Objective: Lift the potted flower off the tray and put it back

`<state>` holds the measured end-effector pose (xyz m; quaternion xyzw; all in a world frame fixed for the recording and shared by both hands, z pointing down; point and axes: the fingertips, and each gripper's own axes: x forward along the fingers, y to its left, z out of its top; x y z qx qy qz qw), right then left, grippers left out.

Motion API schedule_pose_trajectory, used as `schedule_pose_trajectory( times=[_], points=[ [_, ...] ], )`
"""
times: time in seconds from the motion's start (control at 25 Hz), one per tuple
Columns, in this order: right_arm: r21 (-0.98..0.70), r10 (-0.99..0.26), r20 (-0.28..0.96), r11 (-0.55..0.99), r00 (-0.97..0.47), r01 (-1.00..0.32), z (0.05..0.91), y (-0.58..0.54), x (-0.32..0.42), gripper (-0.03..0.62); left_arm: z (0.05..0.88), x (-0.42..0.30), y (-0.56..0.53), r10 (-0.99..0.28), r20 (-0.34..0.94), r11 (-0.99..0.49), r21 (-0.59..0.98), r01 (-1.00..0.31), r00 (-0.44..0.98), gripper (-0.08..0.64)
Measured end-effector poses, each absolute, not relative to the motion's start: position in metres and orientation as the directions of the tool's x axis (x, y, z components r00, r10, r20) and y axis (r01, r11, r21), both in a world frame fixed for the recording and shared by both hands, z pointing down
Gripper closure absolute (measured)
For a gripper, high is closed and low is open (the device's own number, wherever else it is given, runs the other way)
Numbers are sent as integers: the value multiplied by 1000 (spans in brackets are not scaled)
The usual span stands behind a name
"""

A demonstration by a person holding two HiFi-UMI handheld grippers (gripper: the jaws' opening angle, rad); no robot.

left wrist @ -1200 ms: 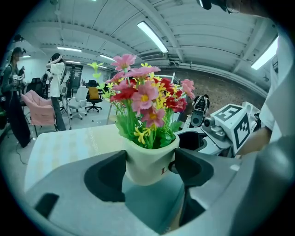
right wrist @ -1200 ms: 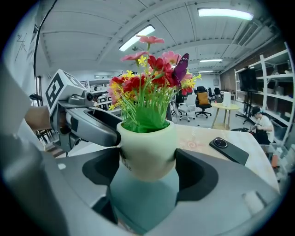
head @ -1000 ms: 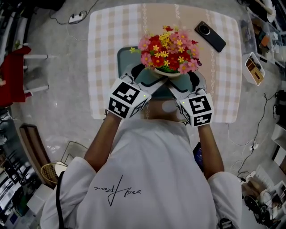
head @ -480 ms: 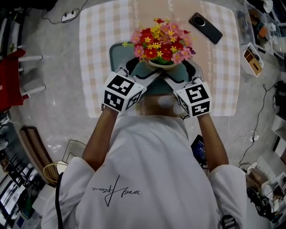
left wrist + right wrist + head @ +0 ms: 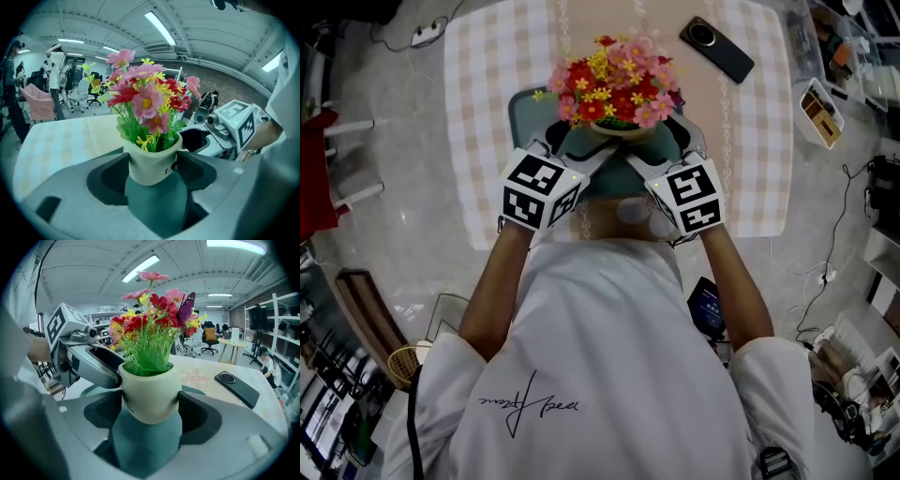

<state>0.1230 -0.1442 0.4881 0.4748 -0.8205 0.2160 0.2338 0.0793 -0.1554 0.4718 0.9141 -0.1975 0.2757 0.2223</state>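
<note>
Clamping pot (image 5: 150, 394) | left gripper (image 5: 153, 164), right gripper (image 5: 151, 401): fingers pressed on it | pot base hidden | tray (image 5: 528, 109) mostly covered

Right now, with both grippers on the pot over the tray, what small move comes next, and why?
Probably lower the pot straight down onto the tray. The left gripper and right gripper both clamp its sides, and its base seems to hang just above the tray, so it isn't ready for release.
</note>
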Motion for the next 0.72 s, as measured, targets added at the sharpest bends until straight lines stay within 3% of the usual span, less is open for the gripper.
schedule_pose_trajectory(
  times=[0.72],
  points=[
    [-93, -687, 592, 461, -422, -882, 514, -158, 127, 209, 497, 84, -166, -276, 620, -840, 216, -498, 734, 242]
  ],
)
